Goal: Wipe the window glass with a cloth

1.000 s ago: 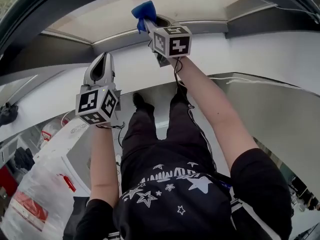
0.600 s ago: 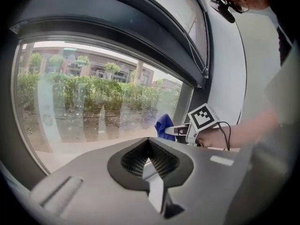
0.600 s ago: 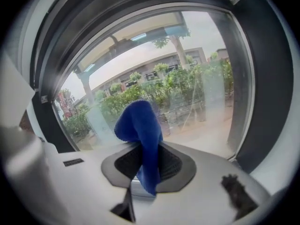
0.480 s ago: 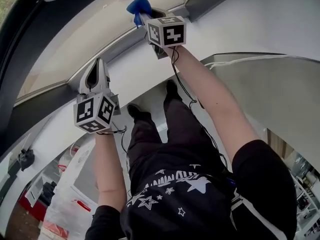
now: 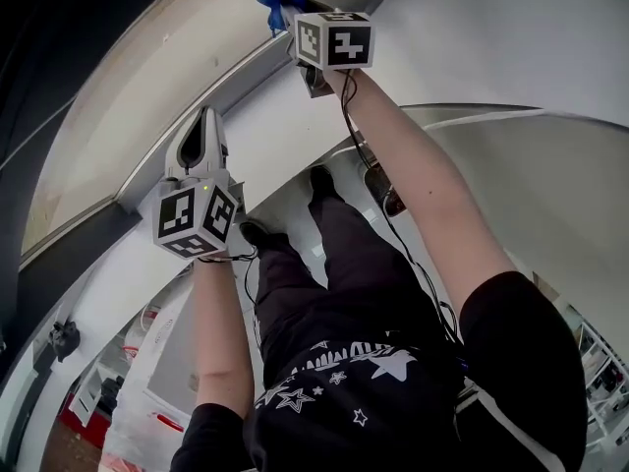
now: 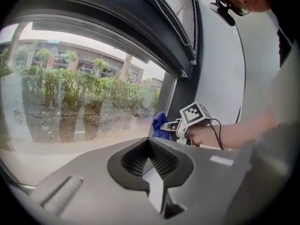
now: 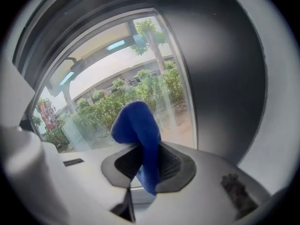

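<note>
A white wall (image 5: 511, 37) meets a dark-framed window whose glass (image 7: 140, 74) looks out on hedges and buildings. Nearest, the person (image 5: 344, 391) reaches up with both arms. The left gripper (image 5: 204, 121) has its fingers (image 6: 164, 161) pressed together on nothing. Farther up, the right gripper (image 5: 291, 16) pinches the blue cloth (image 7: 138, 125) between its fingers (image 7: 172, 165). A tail hangs below the pads and the bunched bulk stands above their tips (whether it touches the pane I cannot tell), close to the frame (image 7: 220, 78) at the glass's edge.
</note>
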Motion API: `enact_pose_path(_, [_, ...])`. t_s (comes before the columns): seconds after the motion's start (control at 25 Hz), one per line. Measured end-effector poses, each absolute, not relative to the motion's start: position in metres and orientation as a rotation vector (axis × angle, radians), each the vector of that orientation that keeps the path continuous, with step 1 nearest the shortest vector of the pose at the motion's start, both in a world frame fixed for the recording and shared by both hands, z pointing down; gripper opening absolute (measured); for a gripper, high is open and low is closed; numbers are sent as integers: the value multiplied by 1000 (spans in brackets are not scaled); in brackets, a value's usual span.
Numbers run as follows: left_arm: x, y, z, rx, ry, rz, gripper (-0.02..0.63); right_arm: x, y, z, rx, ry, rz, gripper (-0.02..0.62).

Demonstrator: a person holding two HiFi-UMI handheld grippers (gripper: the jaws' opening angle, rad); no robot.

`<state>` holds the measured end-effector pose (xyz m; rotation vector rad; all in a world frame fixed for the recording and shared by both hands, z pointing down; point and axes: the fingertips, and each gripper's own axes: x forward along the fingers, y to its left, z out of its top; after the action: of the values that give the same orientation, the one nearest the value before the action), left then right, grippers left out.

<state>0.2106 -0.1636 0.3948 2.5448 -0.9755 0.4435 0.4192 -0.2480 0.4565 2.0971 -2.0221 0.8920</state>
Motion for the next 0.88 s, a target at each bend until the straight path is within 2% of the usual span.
enact_pose_path(0.28, [245, -161, 403, 2558, -919, 419, 8, 463, -235, 465, 2169, -1946, 916, 75])
enact_pose_path(0.44, [237, -157, 403, 2554, -928, 402, 9, 451, -225, 465, 2146, -1974, 927, 75])
enact_pose_path(0.68, [170, -152, 397, 2520, -1035, 376, 8, 371, -215, 452, 2002, -2101, 835, 75])
enact_pose_path(0.88, [72, -147, 398, 2443, -1210, 385, 9, 258, -214, 463, 1841, -2199, 876, 75])
